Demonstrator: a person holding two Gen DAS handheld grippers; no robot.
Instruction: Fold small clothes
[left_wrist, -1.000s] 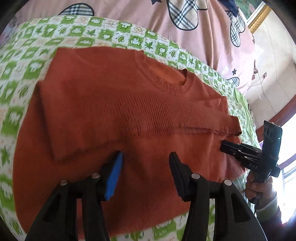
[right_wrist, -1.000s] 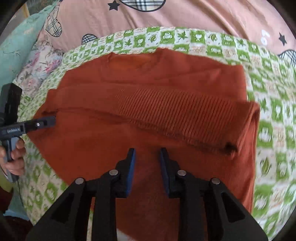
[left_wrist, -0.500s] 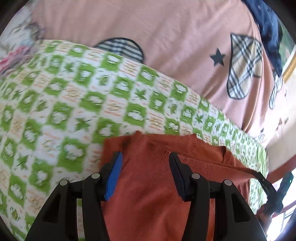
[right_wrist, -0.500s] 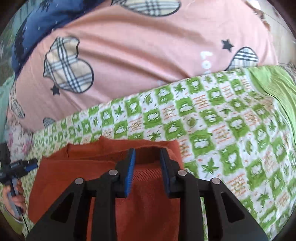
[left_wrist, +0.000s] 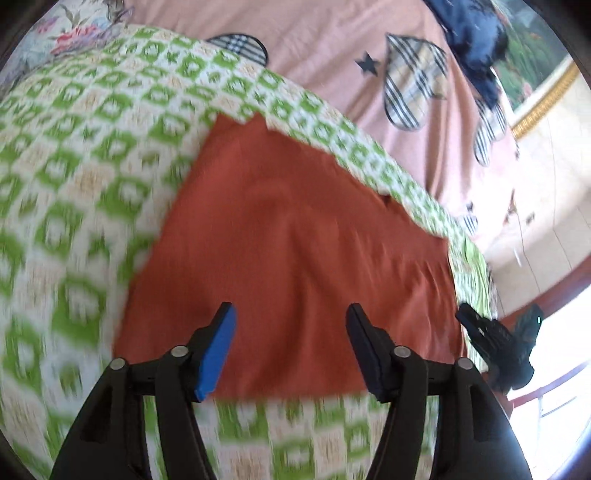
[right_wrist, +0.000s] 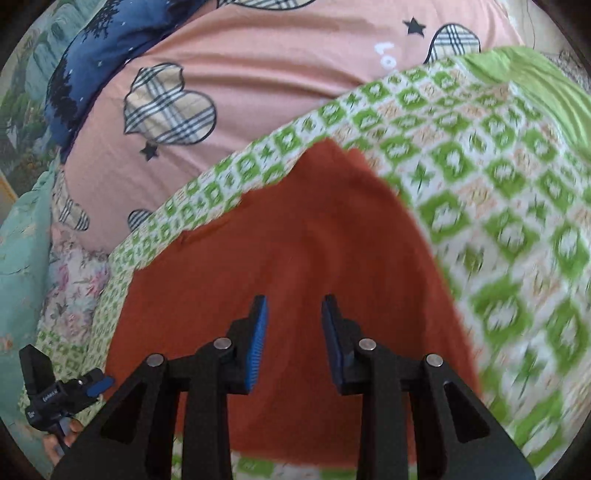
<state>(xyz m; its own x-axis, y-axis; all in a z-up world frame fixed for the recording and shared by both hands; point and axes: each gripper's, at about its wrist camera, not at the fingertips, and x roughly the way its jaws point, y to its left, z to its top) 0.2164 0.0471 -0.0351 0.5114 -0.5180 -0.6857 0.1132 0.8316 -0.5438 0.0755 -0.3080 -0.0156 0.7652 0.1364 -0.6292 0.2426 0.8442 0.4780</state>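
Green-check blanket (left_wrist: 74, 177) = work surface. Orange sweater (left_wrist: 295, 240) lies flat on it, folded to a rectangle. Left gripper (left_wrist: 290, 347) & right gripper (right_wrist: 293, 341), both over it w/ jaws apart, empty, prob lined up for next fold.

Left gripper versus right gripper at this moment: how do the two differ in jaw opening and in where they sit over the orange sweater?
The left gripper has its jaws spread wide; the right gripper holds its jaws open but closer together. The left gripper sits over the orange sweater toward its left part, with green checked blanket beside it; the right gripper sits toward the sweater's right part. Both are empty, with nothing between the fingers, and both point across the folded sweater.
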